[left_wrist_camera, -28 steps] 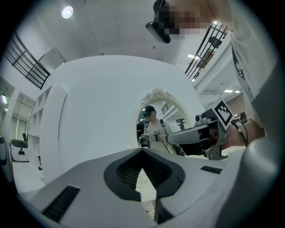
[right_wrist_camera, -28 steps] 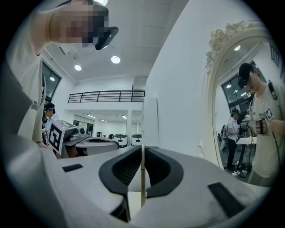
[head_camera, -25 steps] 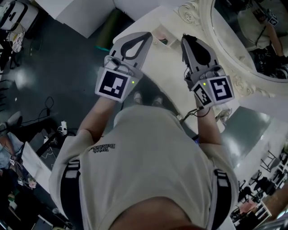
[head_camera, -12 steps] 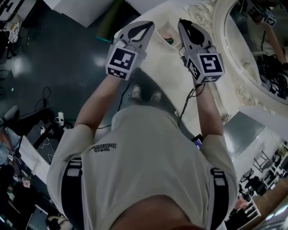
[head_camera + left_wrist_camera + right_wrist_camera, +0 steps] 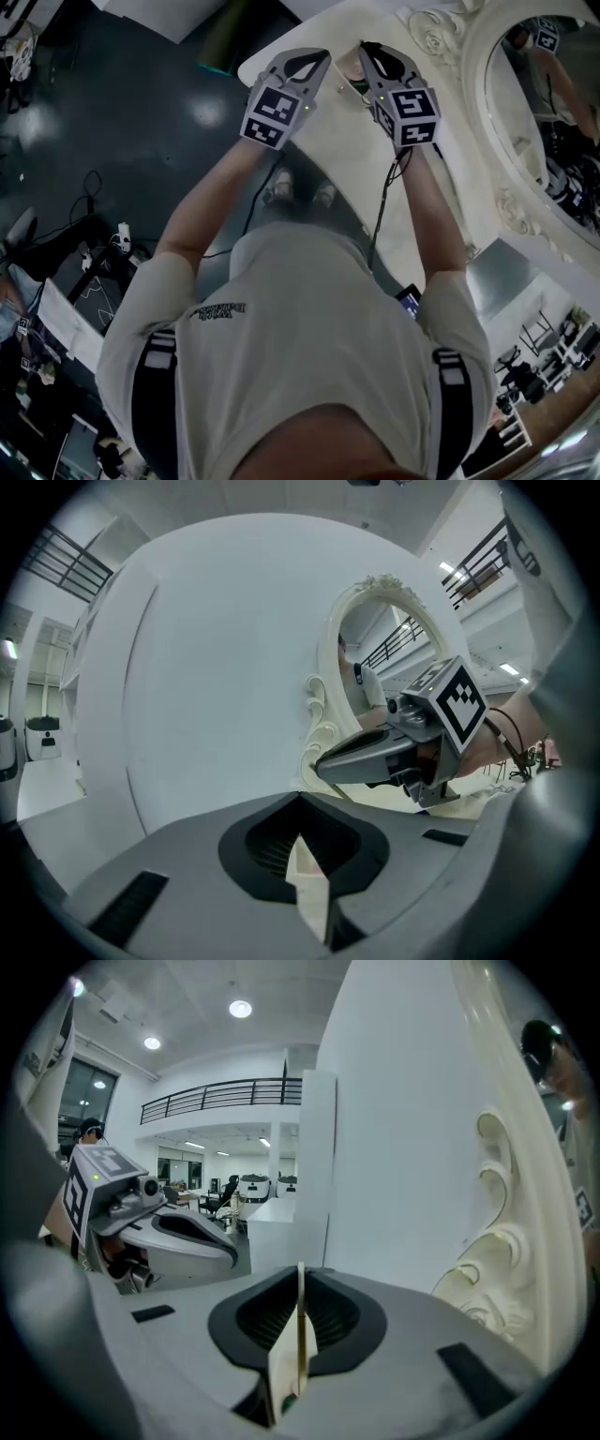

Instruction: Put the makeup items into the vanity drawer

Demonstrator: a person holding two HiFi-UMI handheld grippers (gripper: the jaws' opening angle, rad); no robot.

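Left gripper and right gripper side by side above the vanity top near its far corner, jaws pressed together, empty. Small tray of makeup items just between their tips, mostly hidden.

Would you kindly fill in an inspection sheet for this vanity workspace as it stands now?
Surface: white vanity top, mostly bare.
Job's things: no makeup item or drawer made out.
Clutter: small tray between the grippers, contents too small to tell.
Grippers: left gripper and right gripper both shut, nothing between the jaws, tips over the top.
Cables: black cable hangs from the right gripper; loose cables lie on the floor.
Surroundings: ornate mirror at right; dark floor at left.
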